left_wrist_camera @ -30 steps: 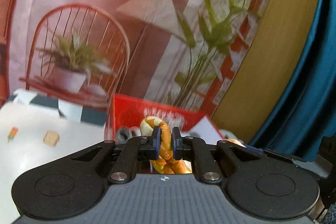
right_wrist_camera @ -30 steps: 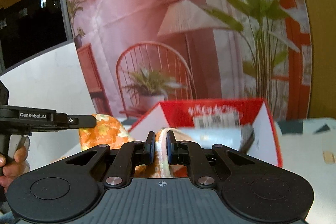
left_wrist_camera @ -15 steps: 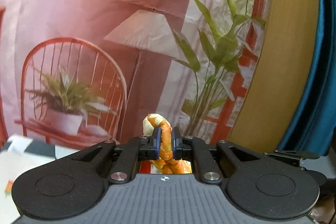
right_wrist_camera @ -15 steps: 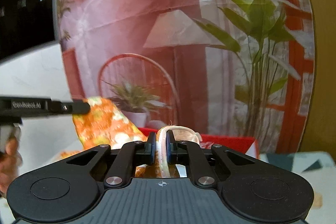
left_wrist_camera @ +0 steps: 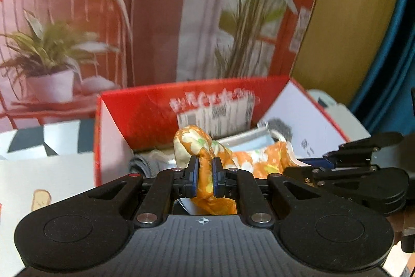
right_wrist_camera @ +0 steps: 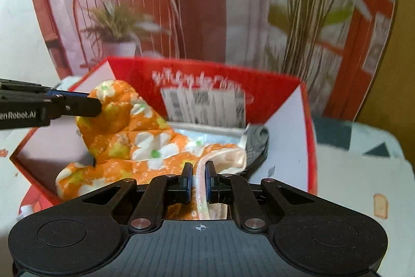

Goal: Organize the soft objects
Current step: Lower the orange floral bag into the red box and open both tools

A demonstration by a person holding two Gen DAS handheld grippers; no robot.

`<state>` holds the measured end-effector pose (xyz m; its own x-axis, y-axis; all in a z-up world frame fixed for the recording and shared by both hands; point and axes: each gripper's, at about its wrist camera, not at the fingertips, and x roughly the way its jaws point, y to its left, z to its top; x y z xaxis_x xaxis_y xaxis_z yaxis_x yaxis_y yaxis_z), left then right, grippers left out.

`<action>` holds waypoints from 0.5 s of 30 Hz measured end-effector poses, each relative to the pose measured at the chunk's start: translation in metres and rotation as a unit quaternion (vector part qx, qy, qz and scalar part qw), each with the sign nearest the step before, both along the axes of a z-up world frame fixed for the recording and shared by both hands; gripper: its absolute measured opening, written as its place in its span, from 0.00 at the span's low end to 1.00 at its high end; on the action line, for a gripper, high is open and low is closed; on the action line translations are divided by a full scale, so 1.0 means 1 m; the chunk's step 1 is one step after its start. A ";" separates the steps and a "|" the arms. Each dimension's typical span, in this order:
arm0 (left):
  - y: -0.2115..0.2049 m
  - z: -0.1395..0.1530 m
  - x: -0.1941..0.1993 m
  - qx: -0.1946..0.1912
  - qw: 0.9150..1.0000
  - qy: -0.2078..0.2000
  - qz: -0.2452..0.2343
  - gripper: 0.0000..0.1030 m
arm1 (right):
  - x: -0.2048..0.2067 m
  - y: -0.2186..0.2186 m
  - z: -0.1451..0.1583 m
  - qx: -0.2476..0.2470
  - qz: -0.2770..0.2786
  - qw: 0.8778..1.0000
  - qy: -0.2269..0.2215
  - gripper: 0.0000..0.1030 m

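Observation:
An orange floral cloth (right_wrist_camera: pixel 135 136) hangs between my two grippers over an open red box (right_wrist_camera: pixel 269 98). My left gripper (left_wrist_camera: pixel 205 168) is shut on one bunched end of the cloth (left_wrist_camera: pixel 199 144). My right gripper (right_wrist_camera: pixel 198 171) is shut on the cloth's pale hemmed edge (right_wrist_camera: pixel 205 186). The cloth sags into the box, on top of light blue fabric (right_wrist_camera: pixel 207 130) and a grey item (right_wrist_camera: pixel 255 142). The left gripper also shows at the left of the right wrist view (right_wrist_camera: pixel 75 103). The red box also shows in the left wrist view (left_wrist_camera: pixel 145 116).
The box stands on a white table cover (right_wrist_camera: pixel 358 173) with small printed pictures. A backdrop (right_wrist_camera: pixel 207 4) printed with a chair, a lamp and plants hangs right behind the box. A yellow wall (left_wrist_camera: pixel 347 17) and a teal curtain (left_wrist_camera: pixel 399 56) are at the right.
Both grippers have come down with the cloth, from high against the backdrop to just over the box. The cloth now sags into the box.

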<state>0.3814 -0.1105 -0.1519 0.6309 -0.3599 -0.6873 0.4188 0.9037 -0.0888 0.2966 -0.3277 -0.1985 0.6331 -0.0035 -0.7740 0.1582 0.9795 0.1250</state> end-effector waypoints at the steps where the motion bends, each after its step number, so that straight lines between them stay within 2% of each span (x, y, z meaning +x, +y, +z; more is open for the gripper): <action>1: -0.001 -0.003 0.001 0.003 1.000 0.006 -0.002 0.11 | 0.003 -0.001 -0.003 0.007 0.000 1.000 0.011 0.09; 6: -0.004 -0.014 0.012 0.020 0.999 0.034 -0.005 0.11 | 0.019 0.000 -0.019 0.021 0.004 0.998 0.051 0.10; 15: -0.005 -0.028 0.016 0.040 0.998 0.052 0.002 0.12 | 0.028 -0.007 -0.029 0.050 -0.013 0.995 0.081 0.10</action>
<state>0.3973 -0.1150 -0.1798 0.5562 -0.2988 -0.7755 0.4083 0.9110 -0.0582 0.3247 -0.3348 -0.2276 0.5013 0.0636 -0.8629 0.2095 0.9587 0.1924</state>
